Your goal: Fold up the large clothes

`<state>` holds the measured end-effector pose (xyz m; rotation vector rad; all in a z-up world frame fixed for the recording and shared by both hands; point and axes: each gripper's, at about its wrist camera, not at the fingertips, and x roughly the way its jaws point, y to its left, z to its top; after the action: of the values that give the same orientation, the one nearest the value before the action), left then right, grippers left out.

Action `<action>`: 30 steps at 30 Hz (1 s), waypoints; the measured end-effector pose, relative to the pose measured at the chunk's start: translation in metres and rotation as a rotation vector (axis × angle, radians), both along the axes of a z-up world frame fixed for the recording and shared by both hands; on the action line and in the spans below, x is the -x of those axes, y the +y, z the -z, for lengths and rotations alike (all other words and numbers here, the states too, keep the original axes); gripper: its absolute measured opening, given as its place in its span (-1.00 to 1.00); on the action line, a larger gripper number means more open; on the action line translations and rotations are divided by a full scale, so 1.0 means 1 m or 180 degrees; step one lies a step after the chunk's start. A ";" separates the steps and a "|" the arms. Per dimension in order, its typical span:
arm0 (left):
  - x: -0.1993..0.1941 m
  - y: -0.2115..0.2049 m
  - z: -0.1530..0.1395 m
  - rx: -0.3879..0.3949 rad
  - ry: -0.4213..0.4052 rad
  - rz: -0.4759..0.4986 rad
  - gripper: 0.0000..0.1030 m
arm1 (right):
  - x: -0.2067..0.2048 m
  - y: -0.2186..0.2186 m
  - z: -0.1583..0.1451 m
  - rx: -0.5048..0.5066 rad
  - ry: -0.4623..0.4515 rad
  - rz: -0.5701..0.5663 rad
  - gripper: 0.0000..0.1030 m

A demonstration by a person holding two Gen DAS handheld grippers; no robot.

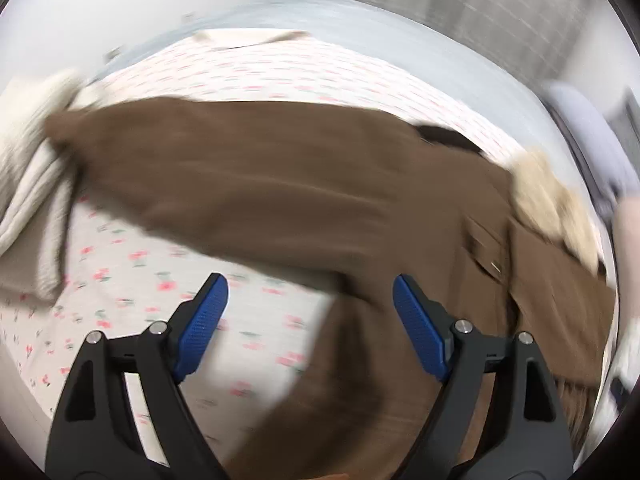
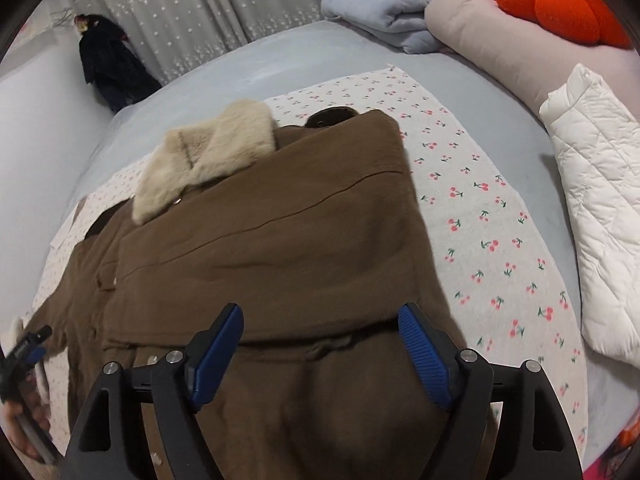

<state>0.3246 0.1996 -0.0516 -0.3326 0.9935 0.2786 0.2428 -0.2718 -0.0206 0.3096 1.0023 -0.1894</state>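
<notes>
A large brown coat (image 2: pixel 280 248) with a cream fur collar (image 2: pixel 208 156) lies on a cherry-print cloth (image 2: pixel 480 220) on a bed. One side is folded over its body. My right gripper (image 2: pixel 320 340) hovers open and empty over the coat's lower part. In the left wrist view, which is motion-blurred, the coat (image 1: pixel 280 184) stretches across the cloth (image 1: pixel 140 288) with its collar (image 1: pixel 548 200) at the right. My left gripper (image 1: pixel 310 308) is open and empty above the coat's near edge. The left gripper (image 2: pixel 28 350) also shows at the left edge of the right wrist view.
A white quilted jacket (image 2: pixel 600 208) lies at the right. A folded grey blanket (image 2: pixel 384 8), a pink pillow (image 2: pixel 500 32) and an orange plush (image 2: pixel 556 0) sit at the head. A dark garment (image 2: pixel 108 68) lies far left. A cream knit item (image 1: pixel 28 184) lies left.
</notes>
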 end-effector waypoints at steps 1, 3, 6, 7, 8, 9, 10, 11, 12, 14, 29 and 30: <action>0.001 0.013 0.002 -0.0025 -0.0009 -0.0137 0.64 | 0.002 0.006 -0.002 0.0029 0.0005 -0.0041 0.60; 0.004 0.043 0.005 -0.0118 -0.0018 -0.0441 0.64 | 0.004 0.016 -0.004 0.0074 0.0001 -0.0137 0.60; 0.006 0.076 0.009 -0.0214 -0.0113 -0.0753 0.64 | 0.007 0.027 -0.003 0.0125 0.0022 -0.0273 0.60; 0.006 0.084 0.010 -0.0239 -0.0157 -0.0822 0.64 | 0.008 0.028 -0.003 0.0137 0.0026 -0.0287 0.60; 0.005 0.095 0.012 -0.0294 -0.0226 -0.0918 0.64 | 0.008 0.029 -0.004 0.0153 0.0028 -0.0288 0.60; 0.005 0.101 0.013 -0.0314 -0.0266 -0.0979 0.64 | 0.008 0.030 -0.005 0.0175 0.0019 -0.0273 0.60; 0.002 0.110 0.017 -0.0304 -0.0300 -0.1043 0.64 | 0.009 0.030 -0.006 0.0188 0.0007 -0.0259 0.60; 0.002 0.116 0.019 -0.0282 -0.0310 -0.1068 0.64 | 0.009 0.031 -0.008 0.0198 -0.0006 -0.0246 0.60; -0.002 0.125 0.023 -0.0226 -0.0323 -0.1099 0.64 | 0.010 0.032 -0.009 0.0202 -0.0022 -0.0237 0.60; -0.009 0.134 0.028 -0.0159 -0.0390 -0.1179 0.57 | 0.011 0.034 -0.011 0.0189 -0.0042 -0.0230 0.60; 0.001 0.089 -0.058 -0.0062 -0.1699 -0.0639 -0.92 | 0.007 0.023 -0.013 0.0014 -0.0098 -0.0160 0.60; 0.003 0.078 -0.066 -0.0114 -0.1744 -0.0552 -0.92 | 0.007 0.021 -0.016 -0.0053 -0.0138 -0.0138 0.60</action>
<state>0.3214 0.2775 0.0145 -0.4345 0.4204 0.3387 0.2359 -0.2511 -0.0043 0.3057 0.9672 -0.1346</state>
